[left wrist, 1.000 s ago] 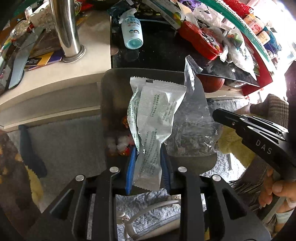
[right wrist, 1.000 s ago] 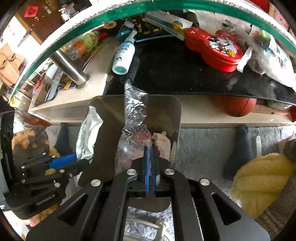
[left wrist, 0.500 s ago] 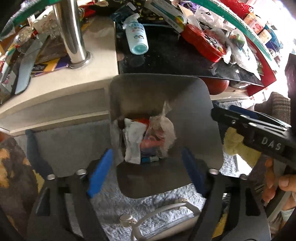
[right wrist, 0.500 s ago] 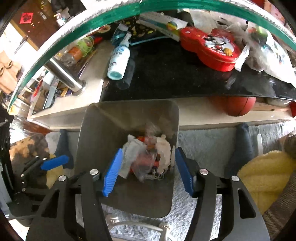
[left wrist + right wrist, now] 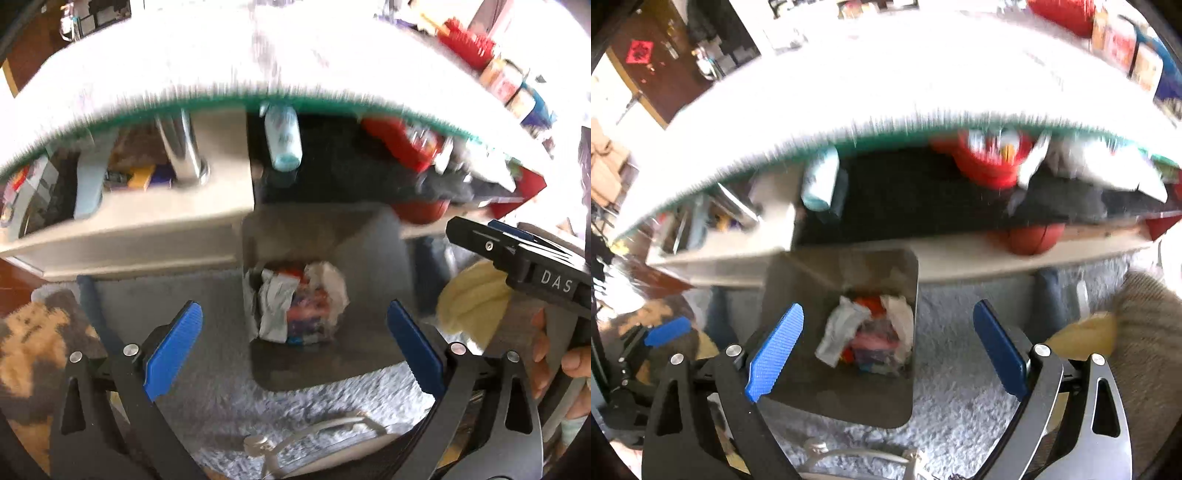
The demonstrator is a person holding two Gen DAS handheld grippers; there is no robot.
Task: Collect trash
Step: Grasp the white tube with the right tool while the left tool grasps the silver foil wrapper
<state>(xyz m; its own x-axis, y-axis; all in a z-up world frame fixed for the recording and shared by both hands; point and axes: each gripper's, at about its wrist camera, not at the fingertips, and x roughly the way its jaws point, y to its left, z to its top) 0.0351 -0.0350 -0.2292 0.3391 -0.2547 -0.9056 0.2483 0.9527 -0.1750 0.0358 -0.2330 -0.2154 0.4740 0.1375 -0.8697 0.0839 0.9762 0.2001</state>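
Observation:
A grey square trash bin [image 5: 373,258] [image 5: 798,280] stands on the shaggy rug below both grippers. At its bottom lies crumpled trash [image 5: 299,306] [image 5: 868,332]: a white wrapper, clear plastic and red scraps. My left gripper [image 5: 293,347] hangs above the bin, its jaws still opening wide, with nothing between the blue pads. My right gripper [image 5: 886,350] hovers over the bin too, jaws likewise opening and holding nothing. The right gripper's black body [image 5: 524,262] shows at the right of the left wrist view, held by a hand [image 5: 554,354].
A white tabletop with a green edge [image 5: 221,96] overhangs a cluttered lower shelf with a spray bottle [image 5: 282,142], a red tin [image 5: 990,155], a chrome leg [image 5: 184,147] and a basketball [image 5: 1034,240]. A yellow cushion [image 5: 469,299] lies right of the bin, white cable [image 5: 317,432] on the rug.
Both grippers let go: the white wrapper and the clear plastic bag dropped into the bin. Both sets of jaws spread wide and both grippers rose, so the tabletop now fills the upper view.

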